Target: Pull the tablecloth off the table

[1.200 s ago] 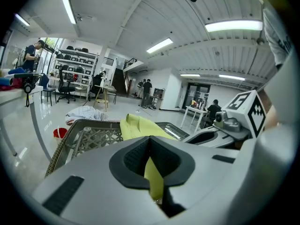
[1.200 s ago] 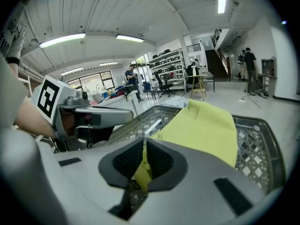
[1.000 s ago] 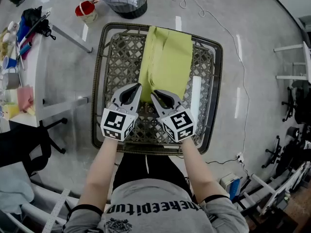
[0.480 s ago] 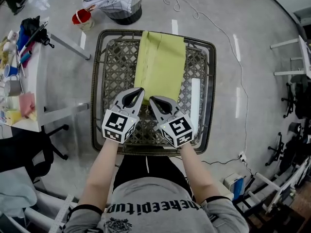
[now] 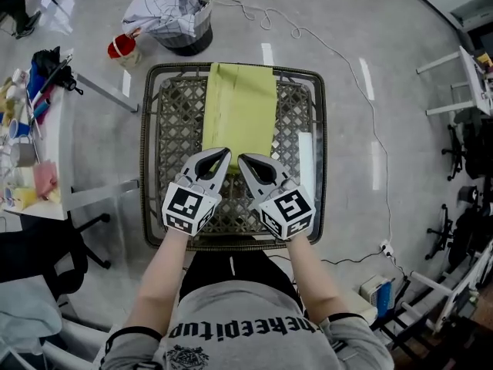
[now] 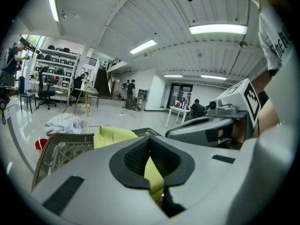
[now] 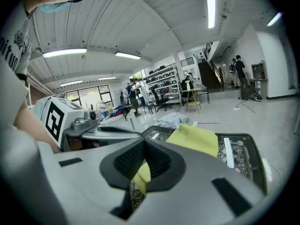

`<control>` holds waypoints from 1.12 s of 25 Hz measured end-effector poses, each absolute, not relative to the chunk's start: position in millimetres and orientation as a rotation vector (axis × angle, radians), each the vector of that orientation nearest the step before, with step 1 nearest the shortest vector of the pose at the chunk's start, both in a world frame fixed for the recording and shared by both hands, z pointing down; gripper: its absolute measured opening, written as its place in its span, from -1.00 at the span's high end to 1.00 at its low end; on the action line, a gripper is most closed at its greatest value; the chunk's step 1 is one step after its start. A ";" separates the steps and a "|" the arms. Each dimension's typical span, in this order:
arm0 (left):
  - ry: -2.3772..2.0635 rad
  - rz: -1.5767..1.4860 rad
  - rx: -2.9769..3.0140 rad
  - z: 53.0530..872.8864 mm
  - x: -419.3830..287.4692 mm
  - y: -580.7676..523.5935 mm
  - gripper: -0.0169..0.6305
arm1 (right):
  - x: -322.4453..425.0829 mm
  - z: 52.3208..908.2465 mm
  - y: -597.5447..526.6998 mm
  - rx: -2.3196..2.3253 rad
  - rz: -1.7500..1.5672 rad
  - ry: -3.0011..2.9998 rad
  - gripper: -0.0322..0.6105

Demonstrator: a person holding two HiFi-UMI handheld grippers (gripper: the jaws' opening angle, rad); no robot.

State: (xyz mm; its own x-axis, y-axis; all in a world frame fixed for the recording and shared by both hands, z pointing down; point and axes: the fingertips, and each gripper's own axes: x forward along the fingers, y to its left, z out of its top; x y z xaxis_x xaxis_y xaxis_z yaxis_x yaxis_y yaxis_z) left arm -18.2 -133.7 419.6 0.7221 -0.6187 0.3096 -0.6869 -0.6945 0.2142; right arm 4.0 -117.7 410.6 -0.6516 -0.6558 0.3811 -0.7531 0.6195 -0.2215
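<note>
A yellow-green tablecloth [image 5: 239,108] lies folded in a long strip down the middle of a square wicker table [image 5: 162,153]. My left gripper [image 5: 224,153] is shut on the cloth's near left corner, and the yellow-green tablecloth [image 6: 153,175] shows pinched between its dark pads. My right gripper [image 5: 243,159] is shut on the near right corner; a fold of the yellow-green tablecloth [image 7: 141,175] sits between its jaws. Both grippers [image 7: 145,142] point away from me over the table's near half. In both gripper views the far part of the cloth [image 7: 194,139] rests flat on the weave.
A dark bin holding checked fabric [image 5: 177,10] and a red bucket [image 5: 121,47] stand beyond the table. A white desk with clutter [image 5: 35,129] is at the left. A cable [image 5: 339,60] runs over the floor at the right. A white strip [image 5: 306,156] lies on the table.
The right gripper's jaws have closed on the cloth's near corner. Both grippers hold their place at the near edge while the view has shifted, the table sitting higher and further left in the picture.
</note>
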 end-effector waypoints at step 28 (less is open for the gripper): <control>-1.035 0.104 2.765 309.4 20.5 -107.9 0.91 | 60.5 305.3 -93.9 1.295 0.385 -2.747 0.87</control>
